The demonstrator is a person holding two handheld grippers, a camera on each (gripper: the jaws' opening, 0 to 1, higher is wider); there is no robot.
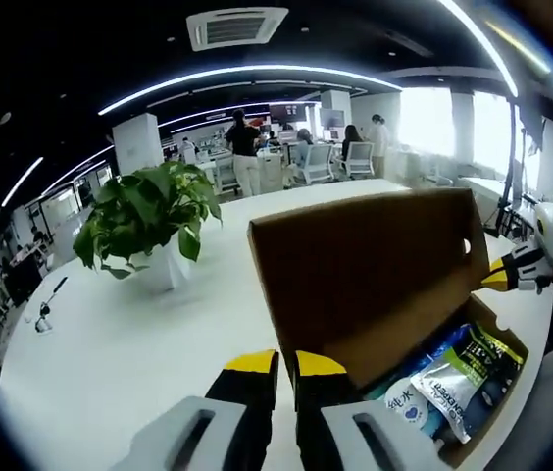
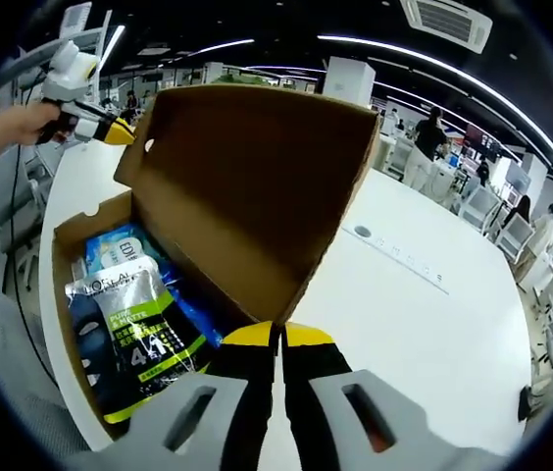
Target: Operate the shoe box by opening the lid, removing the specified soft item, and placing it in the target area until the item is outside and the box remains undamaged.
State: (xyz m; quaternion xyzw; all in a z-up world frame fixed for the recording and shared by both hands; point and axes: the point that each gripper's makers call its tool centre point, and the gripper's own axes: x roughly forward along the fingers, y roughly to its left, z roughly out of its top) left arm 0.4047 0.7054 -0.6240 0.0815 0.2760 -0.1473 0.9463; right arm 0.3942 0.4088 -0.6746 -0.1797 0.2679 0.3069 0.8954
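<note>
An open brown cardboard shoe box (image 1: pixel 492 427) sits on the white table, with its lid (image 1: pixel 365 275) standing upright. Inside lie soft packets: a black and silver one with green print (image 1: pixel 473 368) and blue ones (image 1: pixel 409 402). My left gripper (image 1: pixel 286 365) is closed on the lid's near edge, yellow tips almost touching. My right gripper (image 1: pixel 500 278) meets the lid's far edge. In the right gripper view, my right gripper (image 2: pixel 276 336) pinches the corner of the lid (image 2: pixel 257 186). The left gripper (image 2: pixel 120 130), held by a hand, touches the opposite corner. The silver packet (image 2: pixel 139 334) lies nearest.
A potted green plant (image 1: pixel 149 221) stands on the table (image 1: pixel 110 343) left of the box, with a small dark object (image 1: pixel 46 309) further left. A round port (image 2: pixel 360 233) is set in the tabletop (image 2: pixel 433 324). People and office chairs are far behind.
</note>
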